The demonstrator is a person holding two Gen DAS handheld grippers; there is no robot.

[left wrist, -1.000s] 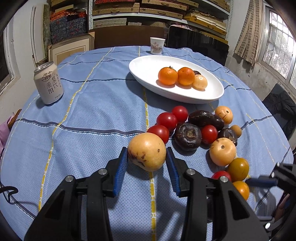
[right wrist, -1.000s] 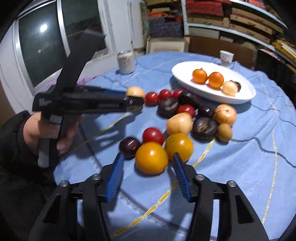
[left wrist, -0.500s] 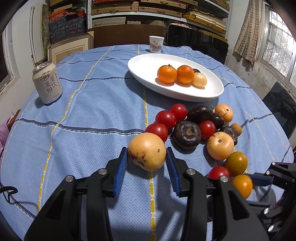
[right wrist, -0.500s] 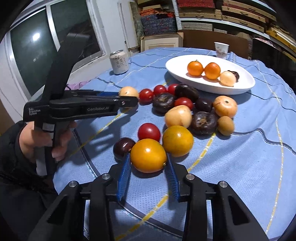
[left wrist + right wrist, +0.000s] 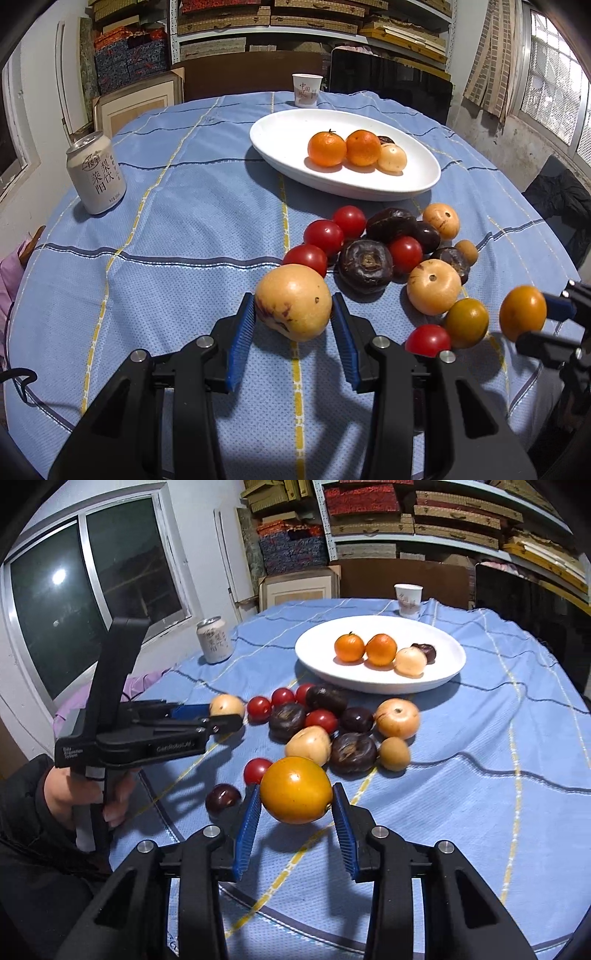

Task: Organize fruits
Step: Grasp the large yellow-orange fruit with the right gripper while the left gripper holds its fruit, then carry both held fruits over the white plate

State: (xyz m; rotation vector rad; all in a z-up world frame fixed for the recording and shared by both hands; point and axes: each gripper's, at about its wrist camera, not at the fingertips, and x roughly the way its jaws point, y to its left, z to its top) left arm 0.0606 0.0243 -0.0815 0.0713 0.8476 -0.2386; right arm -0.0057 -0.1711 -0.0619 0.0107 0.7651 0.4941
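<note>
I'm gripping with both tools. My left gripper (image 5: 293, 314) is clamping the big yellow fruit (image 5: 293, 301), blue pads (image 5: 242, 339) pressing both its sides, the fruit resting on the blue tablecloth (image 5: 184, 229) just beside a red tomato (image 5: 306, 258). My right gripper (image 5: 295, 797) is clenching the orange fruit (image 5: 295, 789) and holding it clear of the cloth, its shadow lying underneath. The rest of the pile is sitting between me and the white dish (image 5: 452, 664): red tomatoes, dark wrinkled fruits (image 5: 352, 752), pale yellow ones. The dish is holding two mandarins (image 5: 349, 647), one pale fruit and one dark one. A can (image 5: 96, 173) is standing off to the left, and a paper cup (image 5: 306, 89) behind the dish.
</note>
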